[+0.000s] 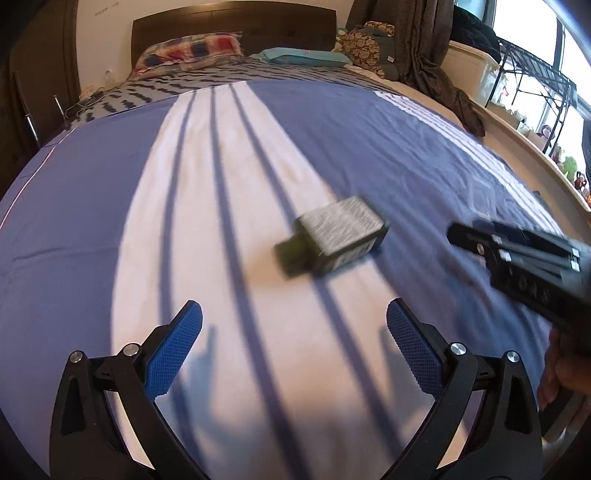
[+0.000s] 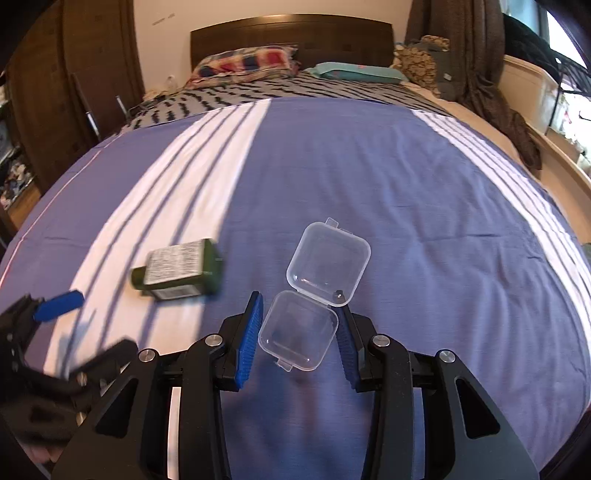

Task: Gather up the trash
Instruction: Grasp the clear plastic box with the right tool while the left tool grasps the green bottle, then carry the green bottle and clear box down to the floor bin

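A dark green bottle with a grey label (image 1: pixel 334 236) lies on its side on the bed, ahead of my left gripper (image 1: pixel 293 317), which is open and empty. The bottle also shows in the right wrist view (image 2: pixel 179 271). My right gripper (image 2: pixel 299 314) is shut on a clear plastic hinged box (image 2: pixel 299 332), whose open lid (image 2: pixel 328 260) sticks out forward. The right gripper's body shows in the left wrist view (image 1: pixel 524 266), right of the bottle. The left gripper's blue fingertip (image 2: pixel 59 304) shows at the left of the right wrist view.
The bed has a blue sheet (image 2: pixel 406 184) with white stripes. Pillows (image 2: pixel 243 62) and a dark headboard (image 2: pixel 291 35) are at the far end. A wardrobe (image 2: pixel 48 92) stands left; curtains (image 2: pixel 476 55) and a window ledge (image 1: pixel 517 147) are right.
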`<state>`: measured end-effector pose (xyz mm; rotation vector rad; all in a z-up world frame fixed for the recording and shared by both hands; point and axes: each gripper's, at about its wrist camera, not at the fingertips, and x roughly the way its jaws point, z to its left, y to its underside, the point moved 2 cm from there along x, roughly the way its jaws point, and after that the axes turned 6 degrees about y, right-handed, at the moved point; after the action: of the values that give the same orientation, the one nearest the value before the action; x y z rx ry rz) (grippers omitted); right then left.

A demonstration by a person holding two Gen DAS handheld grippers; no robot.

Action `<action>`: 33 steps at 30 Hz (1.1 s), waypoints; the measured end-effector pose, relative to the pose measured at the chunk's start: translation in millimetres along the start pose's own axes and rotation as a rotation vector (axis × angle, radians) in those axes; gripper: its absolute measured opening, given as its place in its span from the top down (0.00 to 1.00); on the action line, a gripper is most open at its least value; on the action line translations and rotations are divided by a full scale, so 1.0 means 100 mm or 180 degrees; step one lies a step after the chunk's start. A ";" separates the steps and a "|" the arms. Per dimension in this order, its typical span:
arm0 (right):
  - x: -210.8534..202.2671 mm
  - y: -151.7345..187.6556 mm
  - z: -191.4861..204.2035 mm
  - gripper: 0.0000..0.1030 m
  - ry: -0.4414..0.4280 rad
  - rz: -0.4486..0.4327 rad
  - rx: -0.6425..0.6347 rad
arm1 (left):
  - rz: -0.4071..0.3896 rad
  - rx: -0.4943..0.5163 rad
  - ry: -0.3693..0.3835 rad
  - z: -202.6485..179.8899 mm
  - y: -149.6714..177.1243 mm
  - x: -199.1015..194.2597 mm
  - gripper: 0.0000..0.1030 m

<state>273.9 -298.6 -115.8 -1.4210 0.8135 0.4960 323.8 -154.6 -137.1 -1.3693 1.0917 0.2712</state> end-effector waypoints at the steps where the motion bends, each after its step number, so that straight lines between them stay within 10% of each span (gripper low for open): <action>1: 0.00 0.00 -0.05 0.62 0.0009 -0.0002 0.0016 | -0.0002 -0.0021 0.0020 -0.04 -0.05 0.04 0.08; 18: 0.14 0.14 -0.35 0.62 -0.0120 0.0021 0.0183 | 0.0252 -0.0269 -0.0138 -0.22 -0.45 0.69 0.22; 33: -0.40 0.43 -0.09 0.62 -0.0281 -0.0126 0.0107 | -0.0021 -0.0203 -0.0106 -0.12 0.24 -0.26 0.22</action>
<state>214.6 -295.8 -113.8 -1.3721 0.7186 0.5091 287.6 -147.7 -131.3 -1.4200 1.0586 0.3255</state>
